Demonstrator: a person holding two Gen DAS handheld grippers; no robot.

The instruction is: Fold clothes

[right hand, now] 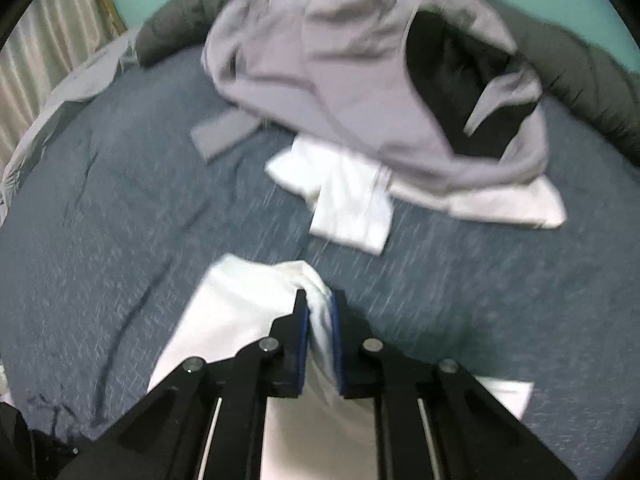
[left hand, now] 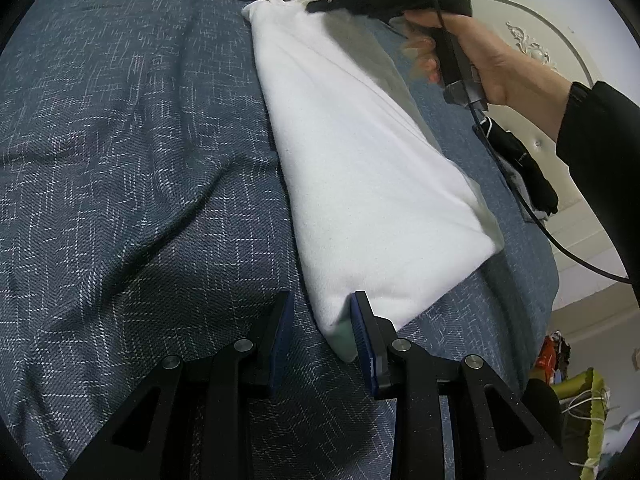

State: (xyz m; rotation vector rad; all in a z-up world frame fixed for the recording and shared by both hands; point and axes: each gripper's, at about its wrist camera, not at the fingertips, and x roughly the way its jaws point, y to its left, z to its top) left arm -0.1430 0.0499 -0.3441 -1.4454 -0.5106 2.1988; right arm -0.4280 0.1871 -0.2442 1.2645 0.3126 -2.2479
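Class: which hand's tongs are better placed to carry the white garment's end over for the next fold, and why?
Right. The right tongs are shut on the white garment, while the left tongs stand open around its corner, pressing nothing.

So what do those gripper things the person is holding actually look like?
Each gripper is black, with two flat fingers lined with blue pads and silver round pivot bolts. The right gripper matches, with a black pistol-style handle and a black cable trailing off. The person wears a black sleeve.
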